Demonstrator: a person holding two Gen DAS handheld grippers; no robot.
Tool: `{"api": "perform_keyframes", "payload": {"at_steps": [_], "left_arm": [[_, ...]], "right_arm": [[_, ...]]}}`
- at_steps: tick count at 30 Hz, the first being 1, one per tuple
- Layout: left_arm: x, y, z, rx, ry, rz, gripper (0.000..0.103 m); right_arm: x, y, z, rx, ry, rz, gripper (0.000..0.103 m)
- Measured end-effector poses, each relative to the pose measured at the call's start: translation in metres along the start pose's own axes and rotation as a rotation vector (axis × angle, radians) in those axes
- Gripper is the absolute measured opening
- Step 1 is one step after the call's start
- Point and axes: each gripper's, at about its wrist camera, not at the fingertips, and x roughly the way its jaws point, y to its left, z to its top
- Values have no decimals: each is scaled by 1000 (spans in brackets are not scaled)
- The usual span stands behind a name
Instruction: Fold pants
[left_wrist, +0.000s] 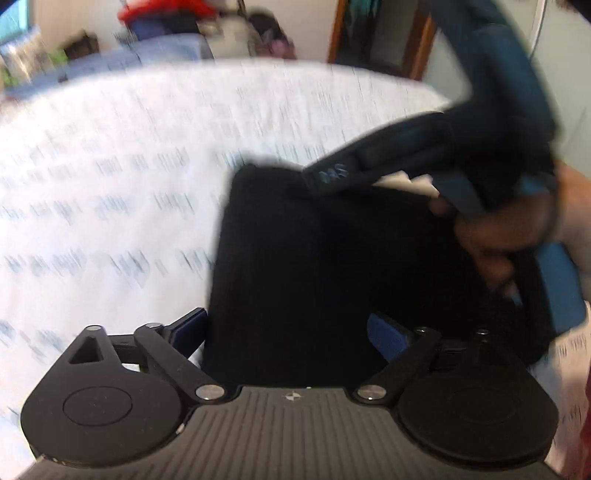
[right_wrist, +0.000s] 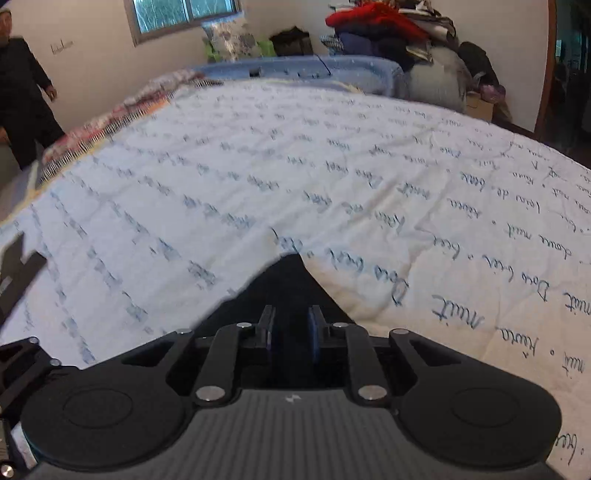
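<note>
The black pants (left_wrist: 332, 266) lie folded in a block on the white bedspread (left_wrist: 110, 166). My left gripper (left_wrist: 291, 332) is open, its blue-padded fingers (left_wrist: 388, 332) spread on both sides of the near edge of the pants. The other gripper's blue body (left_wrist: 491, 110) and the hand holding it are at the right, above the pants. In the right wrist view my right gripper (right_wrist: 290, 332) is shut on a corner of the black pants (right_wrist: 288, 280), which peaks between the fingers. The left wrist view is motion-blurred.
The bedspread (right_wrist: 332, 166) printed with blue handwriting covers the whole bed. A patterned blanket (right_wrist: 122, 110) lies along the far left edge. A blue bin (right_wrist: 314, 72) and piled clothes (right_wrist: 376, 26) stand behind the bed. A person in black (right_wrist: 22, 96) stands at far left.
</note>
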Motion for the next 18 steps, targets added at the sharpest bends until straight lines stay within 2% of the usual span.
{"api": "perform_keyframes", "payload": {"at_steps": [1,3,6,8,9,10,12,15,18], "left_arm": [[-3,-1,-3,1,-18,16,95],[-11,-3,-2,4,-27,30,94],[-24,-2,5,-22,-69,28,94],[-24,-7,8,-5,-80,30,95],[-21,-11,8,15,-73,42,97],[-15,-15,7,40,-57,59,96],[-5,-25,3,88,-27,93,96],[-18,-29,-7,96,-58,122,95],[-28,-29,-6,93,-89,120,96]], "right_arm": [[10,-3,-6,6,27,-33,17],[1,-10,-12,70,-9,-37,17],[-59,-9,-28,82,-152,-113,18],[-97,-10,-51,102,-203,-164,19],[-113,-10,-64,113,-213,-188,23],[-124,-12,-78,122,-210,-204,31],[-133,-15,-104,140,-171,-244,37],[-122,-21,-134,142,-86,-286,36],[-136,-8,-143,146,-128,-342,37]]}}
